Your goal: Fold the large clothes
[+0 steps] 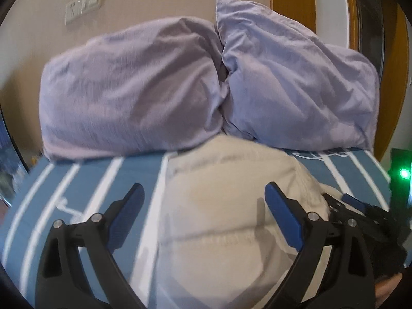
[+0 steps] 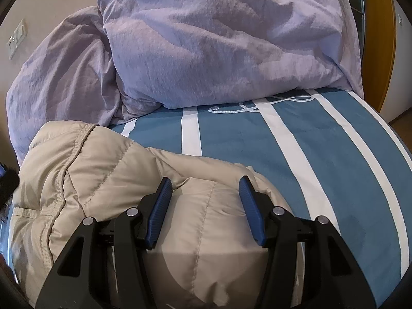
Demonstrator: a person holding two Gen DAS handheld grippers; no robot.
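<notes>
A beige quilted puffer jacket (image 1: 219, 206) lies bunched on the blue bed cover with white stripes (image 1: 77, 180). My left gripper (image 1: 204, 188) hovers over it, jaws spread wide with nothing between the blue pads. In the right wrist view the jacket (image 2: 103, 180) fills the lower left. My right gripper (image 2: 206, 182) stands half closed with a thick puffy fold of the jacket between its pads. The left wrist view shows this gripper (image 1: 342, 200) at the jacket's right edge, with part of a hand (image 1: 388, 285) below it.
Two lilac pillows (image 1: 128, 90) (image 1: 296, 90) lean against the wall at the head of the bed, just beyond the jacket. A wall switch plate (image 1: 82, 5) sits upper left. The striped cover (image 2: 257, 141) stretches to the right of the jacket. A green light (image 1: 404, 173) glows at far right.
</notes>
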